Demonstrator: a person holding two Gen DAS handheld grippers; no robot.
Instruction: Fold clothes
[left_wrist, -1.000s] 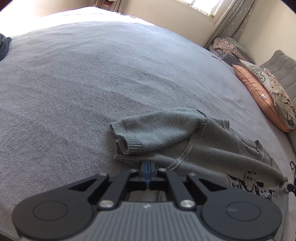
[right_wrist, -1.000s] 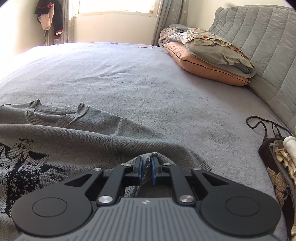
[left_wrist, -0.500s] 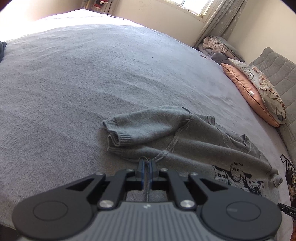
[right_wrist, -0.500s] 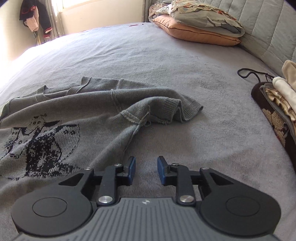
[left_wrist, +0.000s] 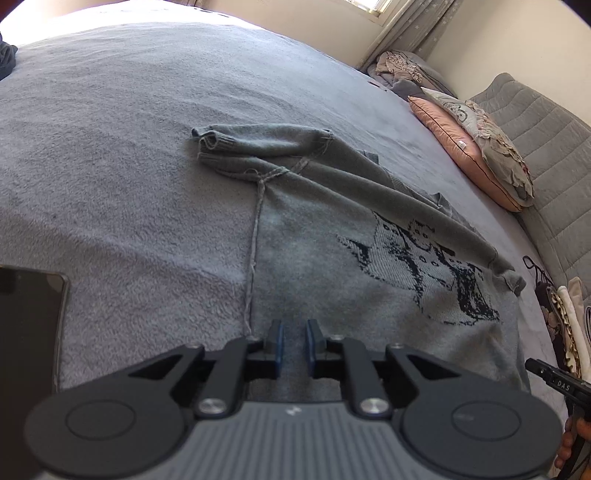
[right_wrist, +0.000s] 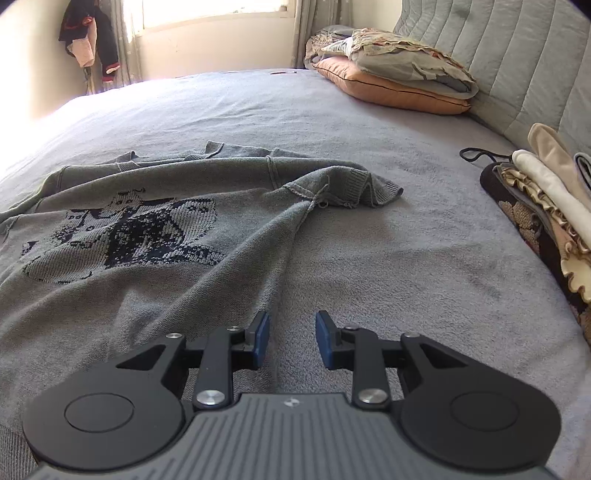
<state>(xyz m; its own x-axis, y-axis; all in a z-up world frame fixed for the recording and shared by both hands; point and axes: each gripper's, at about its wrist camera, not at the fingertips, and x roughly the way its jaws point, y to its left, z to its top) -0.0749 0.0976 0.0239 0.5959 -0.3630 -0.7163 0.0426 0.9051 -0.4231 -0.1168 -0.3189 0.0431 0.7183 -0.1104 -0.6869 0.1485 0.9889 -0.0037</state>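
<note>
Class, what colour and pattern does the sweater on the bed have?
The sweater is grey with a dark knitted animal picture; clearest in the right wrist view.

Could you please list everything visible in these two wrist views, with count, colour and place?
sweater: one, grey with a dark knitted animal motif, spread on the bed, both sleeves folded in
bed cover: one, grey, under everything
pillows: a stack, orange at the bottom and grey patterned on top, by the headboard
headboard: one, grey quilted, right side of the right wrist view
folded clothes pile: one, dark, cream and beige, right edge of the bed
hanging clothes: dark and pink, far corner by the window
phone: one, black, left edge of the left wrist view
left gripper: black, blue pads, jaws slightly apart over the sweater's hem
right gripper: black, blue pads, jaws apart, empty
</note>
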